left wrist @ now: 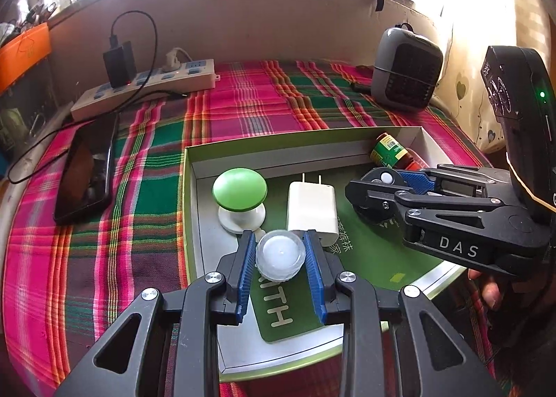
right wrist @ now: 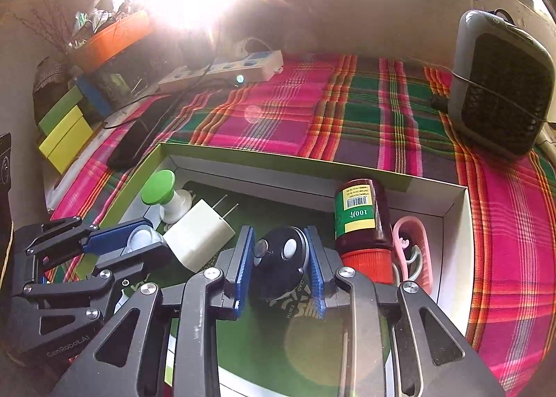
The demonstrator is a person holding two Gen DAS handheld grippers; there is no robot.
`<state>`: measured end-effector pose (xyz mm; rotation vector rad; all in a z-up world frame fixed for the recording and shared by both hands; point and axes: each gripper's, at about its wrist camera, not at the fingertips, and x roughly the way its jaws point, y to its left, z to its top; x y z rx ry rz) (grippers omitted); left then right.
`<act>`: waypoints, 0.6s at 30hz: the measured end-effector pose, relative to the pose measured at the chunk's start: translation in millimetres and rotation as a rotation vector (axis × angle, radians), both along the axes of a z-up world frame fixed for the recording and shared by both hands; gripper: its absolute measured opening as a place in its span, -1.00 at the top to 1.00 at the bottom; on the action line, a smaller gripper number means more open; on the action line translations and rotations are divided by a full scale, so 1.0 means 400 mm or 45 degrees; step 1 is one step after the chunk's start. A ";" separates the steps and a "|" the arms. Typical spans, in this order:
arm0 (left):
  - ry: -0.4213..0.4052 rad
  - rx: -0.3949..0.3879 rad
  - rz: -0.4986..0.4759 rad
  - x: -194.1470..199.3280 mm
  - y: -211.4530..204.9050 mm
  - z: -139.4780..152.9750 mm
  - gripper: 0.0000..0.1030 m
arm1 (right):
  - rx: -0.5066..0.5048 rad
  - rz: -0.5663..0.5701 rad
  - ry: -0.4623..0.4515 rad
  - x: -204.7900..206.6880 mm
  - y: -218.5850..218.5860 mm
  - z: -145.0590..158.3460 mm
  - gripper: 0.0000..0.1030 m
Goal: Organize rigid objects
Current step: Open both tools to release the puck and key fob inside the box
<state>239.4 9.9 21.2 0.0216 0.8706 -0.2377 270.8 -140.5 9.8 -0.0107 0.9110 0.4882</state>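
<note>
Phone (left wrist: 85,171): lay flat at the left on the plaid cloth (left wrist: 243,101), screen dark, well apart from the box.
Power strip (left wrist: 146,88): sat behind the phone by the back wall, with a black adapter (left wrist: 118,65) plugged in.
Box (left wrist: 189,209): shallow, open-topped and green-rimmed, it rested on the cloth-covered bench and held all sorted items.
Green-capped knob (left wrist: 239,188): stood upright on its white base in the box's left part.
Left gripper (left wrist: 280,258): clenched on a clear round lidded container (left wrist: 280,253), both blue pads pressing its sides just above the box floor.
White charger plug (left wrist: 312,209): lay flat in the box, prongs toward the far wall, just beside the container.
Right gripper (right wrist: 280,256): grasped a black round device (right wrist: 279,258) with a white button; the blue pads met its two sides inside the box.
Dark red bottle (right wrist: 361,223): lay in the box just right of the right gripper, red cap toward the camera, its green and yellow label bearing a barcode.
Pink plastic piece (right wrist: 415,247): lay against the box's right wall, beside the bottle.
Grey fan heater (left wrist: 405,74): stood at the far right on the cloth, apart from the box.
</note>
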 end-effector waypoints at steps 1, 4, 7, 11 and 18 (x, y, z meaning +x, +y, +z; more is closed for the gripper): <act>0.001 -0.004 -0.001 0.000 0.000 0.001 0.45 | -0.001 0.001 0.001 0.000 0.001 0.000 0.37; 0.002 -0.013 0.000 -0.001 0.002 0.001 0.43 | 0.008 0.004 0.004 -0.001 0.002 0.002 0.23; 0.001 -0.015 -0.005 -0.002 0.001 0.001 0.38 | 0.006 0.005 0.002 -0.003 0.004 0.004 0.18; -0.001 -0.016 -0.010 -0.007 -0.004 0.003 0.28 | 0.012 -0.005 -0.003 -0.007 0.003 0.008 0.15; -0.009 -0.011 -0.004 -0.025 -0.005 0.016 0.14 | 0.035 -0.014 -0.018 -0.024 -0.004 0.020 0.14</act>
